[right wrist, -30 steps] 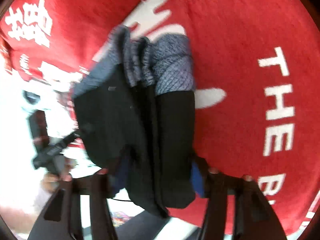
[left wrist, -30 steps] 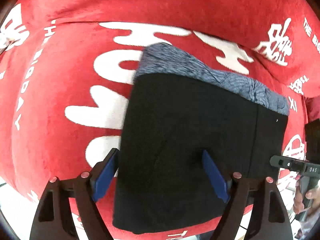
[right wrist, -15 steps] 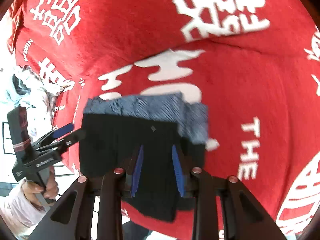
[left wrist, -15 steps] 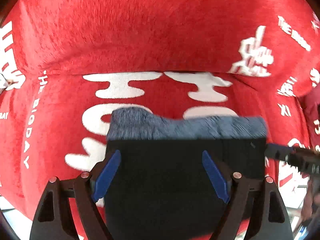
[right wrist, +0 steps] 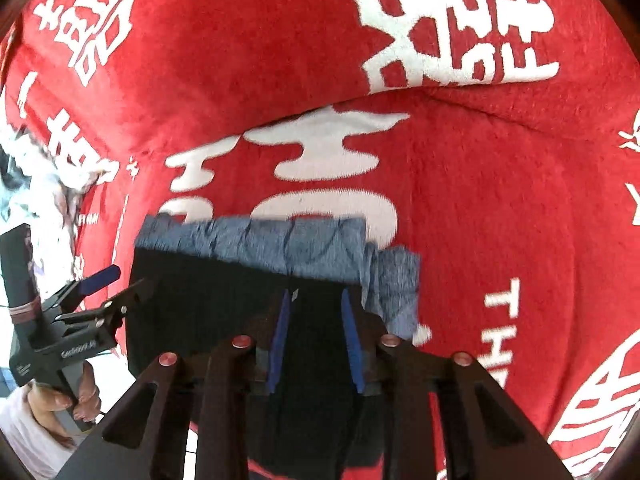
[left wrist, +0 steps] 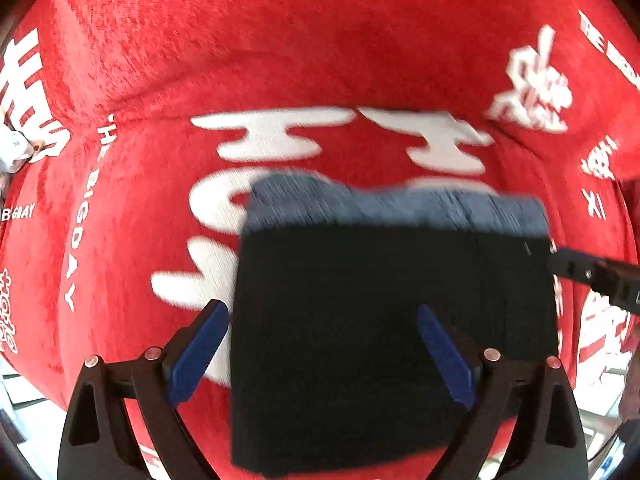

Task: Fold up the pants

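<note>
I lower the folded pants (right wrist: pixel 224 312) flat and square onto the red blanket (right wrist: pixel 480 208), near its front edge, keeping the grey waistband (right wrist: pixel 272 244) away from me. My right gripper (right wrist: pixel 316 336) pinches a thick bunch of the near edge; my left gripper (left wrist: pixel 320 352) is spread wide, straddling the pants' left part, gripping nothing

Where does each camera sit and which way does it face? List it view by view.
Left wrist: on the left hand-held gripper, facing forward over the pants on the red blanket; its open jaws show, with the right hand-held gripper at the right edge.
Right wrist: on the right hand-held gripper, facing the same pants, which it pinches; the person's left hand shows at left.
Shared: pants, blanket, each other's gripper.
</note>
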`<state>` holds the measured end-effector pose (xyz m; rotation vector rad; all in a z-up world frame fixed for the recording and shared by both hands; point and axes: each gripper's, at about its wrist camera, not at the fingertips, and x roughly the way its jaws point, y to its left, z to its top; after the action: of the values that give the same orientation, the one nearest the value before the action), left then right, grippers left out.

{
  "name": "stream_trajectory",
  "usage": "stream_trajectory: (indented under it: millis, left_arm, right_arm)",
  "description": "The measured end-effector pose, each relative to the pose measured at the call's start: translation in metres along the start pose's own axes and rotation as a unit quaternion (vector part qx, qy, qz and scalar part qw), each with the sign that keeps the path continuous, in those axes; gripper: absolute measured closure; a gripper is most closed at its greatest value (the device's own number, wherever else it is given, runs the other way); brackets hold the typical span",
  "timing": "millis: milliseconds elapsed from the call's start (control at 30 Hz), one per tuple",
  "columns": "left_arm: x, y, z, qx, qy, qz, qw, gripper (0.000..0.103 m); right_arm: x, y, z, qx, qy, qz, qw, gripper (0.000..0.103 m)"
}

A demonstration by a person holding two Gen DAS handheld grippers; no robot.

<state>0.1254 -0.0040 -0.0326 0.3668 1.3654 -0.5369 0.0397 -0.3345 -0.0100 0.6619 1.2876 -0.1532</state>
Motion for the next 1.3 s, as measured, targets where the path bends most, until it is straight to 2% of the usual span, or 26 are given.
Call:
stream_trajectory:
  millis: [67, 167, 233, 300, 433, 533, 600, 667, 767, 833, 1000, 1067, 1133, 1200, 1267, 1300]
  left_arm:
    - [0.002, -0.011, -0.017, 0.009, 0.009, 0.007, 0.9999, 0.000]
    - [0.018, -0.019, -0.031, 0.013, 0.031, 0.028, 0.9990, 0.000]
    - [0.026, -0.026, -0.037, 0.030, 0.029, 0.049, 0.9979, 0.000]
    - [0.031, -0.029, -0.037, 0.034, 0.031, 0.048, 0.9978, 0.000]
    - [0.038, -0.021, -0.031, 0.018, 0.038, 0.023, 0.9988, 0.000]
    - [0.037, -0.014, -0.032, -0.021, 0.007, 0.015, 0.9996, 0.000]
    - [0.034, -0.019, -0.034, -0.020, 0.000, 0.029, 0.9994, 0.000]
    - [0.027, -0.026, -0.035, 0.001, 0.004, 0.048, 0.9988, 0.000]
    - [0.016, -0.031, -0.039, 0.025, 0.037, 0.054, 0.9975, 0.000]
    - [0.000, -0.033, -0.046, 0.047, 0.047, 0.058, 0.9961, 0.000]
    - [-0.037, -0.027, -0.061, 0.074, 0.055, 0.066, 0.9935, 0.000]
    - [-0.051, -0.022, -0.065, 0.075, 0.060, 0.066, 0.9932, 0.000]
    - [-0.064, -0.018, -0.067, 0.076, 0.063, 0.064, 0.9931, 0.000]
    - [-0.080, -0.014, -0.068, 0.078, 0.052, 0.069, 0.9932, 0.000]
    - [-0.093, -0.012, -0.066, 0.080, 0.043, 0.075, 0.9931, 0.000]
    - [-0.097, -0.010, -0.065, 0.078, 0.041, 0.075, 0.9932, 0.000]
  right_arm:
    - [-0.005, 0.004, -0.015, -0.002, 0.009, 0.002, 1.000, 0.066]
    - [-0.002, 0.008, -0.036, 0.001, 0.025, -0.003, 1.000, 0.057]
    - [0.006, 0.009, -0.046, 0.001, 0.038, -0.015, 0.999, 0.054]
    - [0.013, 0.006, -0.057, 0.012, 0.055, -0.025, 0.998, 0.053]
    - [0.015, 0.005, -0.065, 0.017, 0.059, -0.022, 0.998, 0.045]
    - [0.020, 0.017, -0.068, -0.015, 0.071, -0.042, 0.996, 0.040]
    - [0.018, 0.024, -0.072, -0.025, 0.077, -0.050, 0.995, 0.037]
    - [0.013, 0.025, -0.077, -0.015, 0.085, -0.048, 0.995, 0.033]
    - [0.002, 0.018, -0.089, 0.015, 0.095, -0.049, 0.994, 0.023]
    - [-0.005, 0.013, -0.096, 0.029, 0.102, -0.055, 0.993, 0.023]
    - [-0.023, 0.002, -0.111, 0.060, 0.119, -0.082, 0.988, 0.018]
    - [-0.031, 0.000, -0.115, 0.072, 0.122, -0.098, 0.985, 0.012]
    - [-0.039, 0.001, -0.116, 0.080, 0.120, -0.104, 0.984, 0.010]
    - [-0.049, 0.005, -0.115, 0.081, 0.114, -0.105, 0.985, 0.009]
    - [-0.057, 0.012, -0.112, 0.076, 0.107, -0.108, 0.985, 0.000]
    - [-0.062, 0.017, -0.110, 0.071, 0.101, -0.108, 0.986, 0.000]
